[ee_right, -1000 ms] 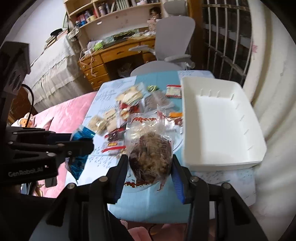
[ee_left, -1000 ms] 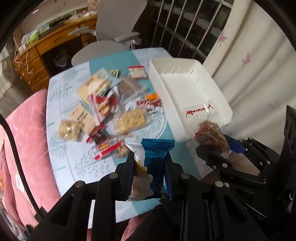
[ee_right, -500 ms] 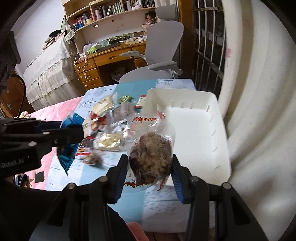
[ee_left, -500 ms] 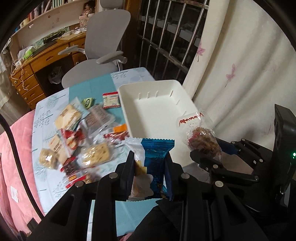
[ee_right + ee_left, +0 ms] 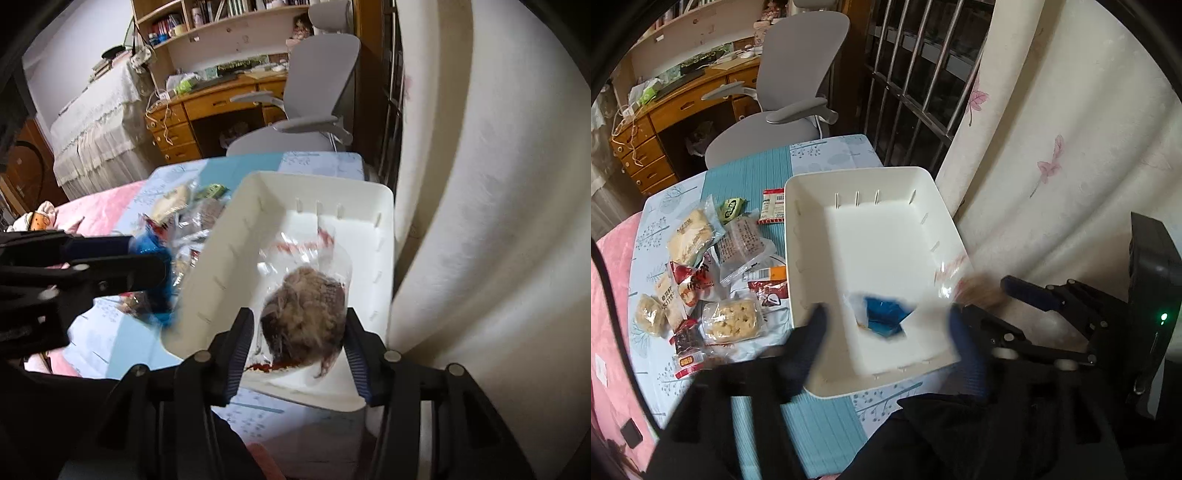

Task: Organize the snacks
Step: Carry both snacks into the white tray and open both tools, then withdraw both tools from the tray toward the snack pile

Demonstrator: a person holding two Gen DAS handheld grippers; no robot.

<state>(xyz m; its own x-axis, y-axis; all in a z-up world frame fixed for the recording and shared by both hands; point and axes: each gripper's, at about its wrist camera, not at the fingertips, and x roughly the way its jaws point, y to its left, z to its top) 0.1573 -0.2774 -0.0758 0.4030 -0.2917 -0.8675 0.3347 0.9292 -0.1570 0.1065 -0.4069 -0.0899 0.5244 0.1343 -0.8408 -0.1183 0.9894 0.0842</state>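
Dropping now: left gripper [image 5: 886, 325] jaws just sprang apart, blue snack pkt [image 5: 884, 317] falls free into the white bin [image 5: 864, 177]. Right gripper [image 5: 300, 334] w/ clear bag [image 5: 304, 314] gripped over the bin, easing open, prob next in.

The left gripper [image 5: 886, 332] hangs over the near end of the white bin [image 5: 866, 188], its 2 blurred fingers [image 5: 809, 332] having just been opening, and the blue snack packet [image 5: 886, 317] sits loose between them inside the bin, touched by neither. At the bin's right rim the right gripper [image 5: 982, 295] reaches in with a blurred clear bag of brown snack [image 5: 979, 291] at its tips. To the left of the bin, more wrapped snacks [image 5: 713, 266] lie scattered on the blue-patterned surface [image 5: 750, 170], with a grey chair [image 5: 798, 74] behind it.
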